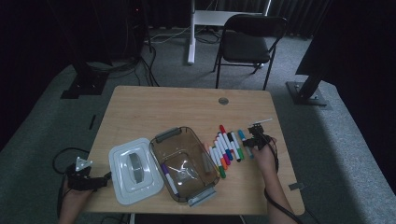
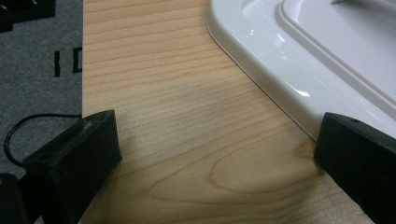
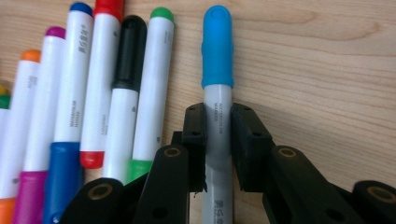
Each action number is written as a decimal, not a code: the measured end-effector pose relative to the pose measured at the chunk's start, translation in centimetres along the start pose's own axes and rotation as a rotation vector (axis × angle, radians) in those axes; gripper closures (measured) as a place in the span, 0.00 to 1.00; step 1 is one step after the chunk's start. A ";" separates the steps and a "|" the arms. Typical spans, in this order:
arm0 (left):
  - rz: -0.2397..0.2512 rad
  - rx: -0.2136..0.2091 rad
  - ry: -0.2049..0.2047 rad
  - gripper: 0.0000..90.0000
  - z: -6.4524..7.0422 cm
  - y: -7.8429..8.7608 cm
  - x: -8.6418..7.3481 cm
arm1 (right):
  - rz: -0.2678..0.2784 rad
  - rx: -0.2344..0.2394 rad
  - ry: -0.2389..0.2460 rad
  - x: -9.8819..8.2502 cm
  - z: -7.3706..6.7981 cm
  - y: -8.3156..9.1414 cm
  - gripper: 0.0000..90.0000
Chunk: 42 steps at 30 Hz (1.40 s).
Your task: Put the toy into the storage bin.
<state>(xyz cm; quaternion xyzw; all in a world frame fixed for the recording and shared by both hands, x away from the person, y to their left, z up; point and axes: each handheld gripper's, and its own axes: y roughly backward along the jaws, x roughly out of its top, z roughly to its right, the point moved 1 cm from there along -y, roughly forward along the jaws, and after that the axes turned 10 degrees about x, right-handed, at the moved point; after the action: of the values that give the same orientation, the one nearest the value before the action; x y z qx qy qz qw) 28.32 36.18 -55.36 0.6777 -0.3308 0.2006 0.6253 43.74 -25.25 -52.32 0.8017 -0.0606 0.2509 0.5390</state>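
Right gripper point(image 3: 217, 135) clamped on light-blue-capped marker point(image 3: 217, 84), one black jaw pressed to each side of the grey barrel just below the cap; marker lying flat on the wooden table point(image 3: 317, 60), cap pointing away from the camera. Same marker point(image 1: 242, 136) seen from the high view at the right end of the marker row point(image 1: 226, 149), set slightly apart from the green-capped marker point(image 3: 152, 88) beside it. Row itself just right of the clear brown plastic bin point(image 1: 184, 163); black-capped marker point(image 3: 126, 70), red-capped marker point(image 3: 100, 79), blue-capped marker point(image 3: 70, 88), purple-capped marker point(image 3: 42, 102) and orange-capped marker point(image 3: 21, 116) lying side by side, touching. Right gripper point(image 1: 256, 138) near the right table edge, well right of the bin, hand behind it. Inside the bin: one purple-capped marker point(image 1: 169, 178) lying along the left wall. White lid point(image 1: 134, 170) flat on the table, touching the bin's left side. Left gripper point(image 2: 215, 154) resting at the table's near-left corner, left of the lid, jaws standing wide apart with bare wood between them; right jaw just beside the lid's rim point(image 2: 261, 70). Left gripper point(image 1: 95, 182) in the high view just off the lid's left edge. Black folding chair point(image 1: 247, 42) on the carpet well beyond the bin, past the far table edge.
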 end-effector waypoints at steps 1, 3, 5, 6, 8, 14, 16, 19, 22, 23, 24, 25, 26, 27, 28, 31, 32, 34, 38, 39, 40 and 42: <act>0.000 0.000 0.000 0.01 0.0 0.0 0.0 | 0.007 0.000 -0.005 0.0 0.0 0.2 0.85; 0.000 0.000 0.000 0.01 0.0 0.0 0.0 | 0.021 0.002 -0.018 0.0 0.0 0.7 0.85; 0.000 0.000 0.000 0.01 0.0 0.0 0.0 | 0.037 0.014 -0.027 0.0 -0.1 1.4 0.85; 0.000 0.000 0.000 0.01 0.0 0.0 0.0 | 0.043 0.017 -0.031 0.0 -0.2 1.7 0.85; 0.000 0.000 0.001 0.01 0.0 0.0 0.0 | 0.054 0.022 -0.036 0.1 -0.4 2.5 0.85; 0.000 0.000 0.000 0.01 0.0 0.0 0.0 | 0.105 0.041 -0.021 0.5 -1.8 5.2 0.85; 0.000 0.000 0.001 0.01 0.0 0.0 0.0 | 0.123 0.054 -0.011 0.7 -2.6 6.1 0.85; -0.001 0.000 0.000 0.01 0.0 0.0 0.0 | 0.149 0.085 0.006 0.9 -3.9 7.6 0.85; -0.002 0.002 0.002 0.01 0.0 0.0 0.0 | 0.162 0.096 0.034 1.3 -5.3 8.6 0.85; -0.002 0.003 0.002 0.01 0.0 0.0 0.0 | 0.164 0.101 0.043 1.4 -5.7 9.0 0.85; -0.002 0.003 0.002 0.01 0.0 0.0 0.0 | 0.168 0.110 0.048 1.5 -6.1 9.4 0.85; -0.002 0.003 0.002 0.01 0.0 0.0 0.0 | 0.173 0.115 0.057 1.6 -6.5 9.8 0.85; -0.002 0.003 0.003 0.01 0.0 0.0 0.0 | 0.178 0.119 0.063 1.8 -7.0 10.2 0.85; -0.002 0.003 0.003 0.01 0.0 0.0 0.0 | 0.184 0.124 0.070 1.9 -7.4 10.6 0.85; -0.002 0.002 0.002 0.01 0.0 0.0 0.0 | 0.190 0.127 0.079 2.1 -8.0 11.1 0.85; 0.000 0.002 0.001 0.01 0.0 0.0 0.0 | 0.202 0.150 0.095 2.5 -9.3 12.1 0.85; -0.001 0.001 0.001 0.01 0.0 0.0 0.0 | 0.207 0.157 0.104 2.6 -9.8 12.4 0.85; 0.001 0.000 0.002 0.01 0.0 0.0 0.0 | 0.208 0.174 0.121 2.8 -10.9 12.9 0.85; 0.001 -0.001 -0.002 0.01 0.0 0.0 0.1 | 0.216 0.212 0.159 3.0 -13.0 13.5 0.85; 0.001 -0.001 -0.002 0.01 0.0 -0.1 0.1 | 0.219 0.222 0.170 3.1 -13.6 13.6 0.85; 0.000 -0.001 -0.002 0.01 0.0 0.0 0.1 | 0.220 0.232 0.181 3.1 -14.1 13.7 0.85; 0.000 -0.001 -0.003 0.01 0.0 0.0 0.1 | 0.216 0.250 0.202 3.2 -15.1 13.7 0.85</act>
<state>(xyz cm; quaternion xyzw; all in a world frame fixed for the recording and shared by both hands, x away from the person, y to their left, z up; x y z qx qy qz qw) 28.40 36.21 -55.35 0.6778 -0.3317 0.1997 0.6251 36.35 -16.79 -34.96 0.8221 -0.0603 0.3922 0.4083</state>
